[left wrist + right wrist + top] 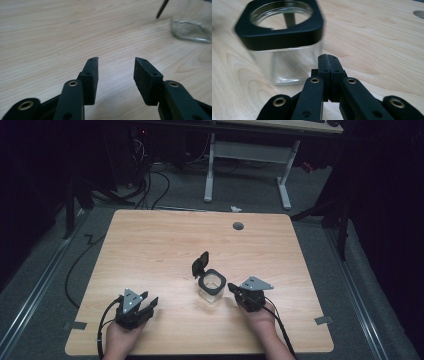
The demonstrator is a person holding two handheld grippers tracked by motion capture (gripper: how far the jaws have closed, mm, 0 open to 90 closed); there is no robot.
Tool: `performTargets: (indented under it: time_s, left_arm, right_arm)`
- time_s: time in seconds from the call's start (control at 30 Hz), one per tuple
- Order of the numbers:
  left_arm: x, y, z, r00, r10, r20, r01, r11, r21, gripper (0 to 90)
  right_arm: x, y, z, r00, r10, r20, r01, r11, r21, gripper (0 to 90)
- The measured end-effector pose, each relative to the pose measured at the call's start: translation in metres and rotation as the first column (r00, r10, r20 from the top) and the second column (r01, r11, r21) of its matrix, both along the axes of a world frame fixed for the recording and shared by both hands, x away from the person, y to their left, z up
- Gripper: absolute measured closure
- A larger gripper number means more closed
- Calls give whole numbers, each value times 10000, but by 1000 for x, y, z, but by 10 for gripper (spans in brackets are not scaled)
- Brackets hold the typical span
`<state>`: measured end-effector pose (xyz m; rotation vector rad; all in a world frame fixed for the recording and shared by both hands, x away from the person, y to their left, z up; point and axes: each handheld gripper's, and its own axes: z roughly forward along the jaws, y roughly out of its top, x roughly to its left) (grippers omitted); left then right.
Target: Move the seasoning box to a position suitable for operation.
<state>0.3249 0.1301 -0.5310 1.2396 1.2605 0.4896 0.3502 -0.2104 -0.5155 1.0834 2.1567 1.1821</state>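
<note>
The jar (210, 287) stands a little right of the table (150, 250) centre, its lid (200, 264) flipped up at 11 o'clock. The right gripper (233, 288), jaws pressed together and holding nothing, sits just beside the jar at 3 o'clock. The left gripper (148, 301), at 8 o'clock and well apart, has its jaws parted around nothing.

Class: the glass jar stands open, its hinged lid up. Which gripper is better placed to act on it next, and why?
Probably the right. The right gripper sits just beside the jar, fingers pressed together, ready to push the lid down. The left gripper rests farther away with open fingers.
</note>
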Motion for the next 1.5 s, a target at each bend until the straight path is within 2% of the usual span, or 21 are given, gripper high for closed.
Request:
performTargets:
  time_s: [0.07,0.13,0.17,0.23,0.3,0.37,0.5,0.53,0.6,0.73,0.87,0.97,1.03,1.1,1.2,1.27,1.3,1.37,1.47,1.5]
  left_arm:
    - [-1,-7,0,9991,-335,-268,328,9991,-262,586]
    - [-3,-21,-1,9956,-739,-579,714,9965,-442,689]
    - [-3,-31,-2,9936,-919,-649,895,9952,-387,689]
    - [-4,-54,-2,9893,-1310,-638,1318,9912,82,767]
    - [0,-70,-1,9886,-1386,-585,1395,9901,118,838]
    - [7,-85,-1,9869,-1471,-662,1471,9891,-46,871]
    - [13,-107,0,9866,-1542,-534,1542,9880,-51,886]
    - [13,-109,0,9876,-1487,-509,1481,9888,-164,887]
    - [13,-107,0,9890,-1393,-500,1388,9902,-136,886]
    - [9,-97,2,9908,-1274,-461,1267,9918,-173,875]
    - [1,-89,0,9903,-1291,-514,1286,9916,-128,832]
    - [-7,-80,1,9898,-1323,-528,1309,9910,-283,804]
    - [-14,-75,3,9878,-1435,-601,1409,9889,-465,811]
    - [-24,-75,5,9850,-1637,-547,1602,9851,-626,839]
    - [-32,-82,5,9795,-1967,-438,1934,9786,-708,861]
    - [-31,-90,4,9744,-2182,-548,2148,9747,-621,865]
    - [-30,-94,3,9724,-2269,-539,2239,9730,-563,865]
    - [-27,-102,3,9692,-2399,-559,2369,9699,-564,870]
    - [-25,-110,3,9687,-2439,-454,2422,9694,-395,873]
    - [-24,-112,3,9679,-2467,-476,2447,9685,-455,873]
  right_arm:
    - [2,-1,0,10000,-59,-30,59,10000,-2,900]
    - [12,-2,-4,9993,-250,-268,252,9997,49,900]
    - [12,-2,-4,9993,-250,-268,252,9997,49,900]
    - [14,0,-5,9993,-182,-335,182,9998,16,900]
    - [13,3,-5,9996,-48,-283,49,10000,39,900]
    - [12,5,-5,9998,12,-211,-12,10000,-19,900]
    - [13,4,-5,9998,-144,-145,144,9999,-7,900]
    - [14,3,-6,9997,-148,-176,148,9999,36,900]
    - [15,3,-6,9997,-60,-231,61,10000,42,900]
    - [10,9,-5,9994,299,-167,-300,9995,-18,900]
    - [-4,18,-5,9977,660,-164,-659,9978,65,900]
    - [-16,31,-4,9937,1109,-174,-1107,9938,114,900]
    - [-22,41,-5,9909,1344,-98,-1345,9909,-79,900]
    - [-21,41,-6,9931,1171,-60,-1172,9931,-61,900]
    - [-12,29,-4,9973,702,-223,-694,9970,343,900]
    - [-4,23,7,9993,369,2,-368,9977,569,900]
    - [-4,23,7,9993,369,2,-368,9977,569,900]
    - [2,22,17,9994,262,208,-275,9975,658,900]
    - [9,24,30,9987,242,447,-277,9965,791,900]
    - [9,24,30,9987,242,447,-277,9965,791,900]
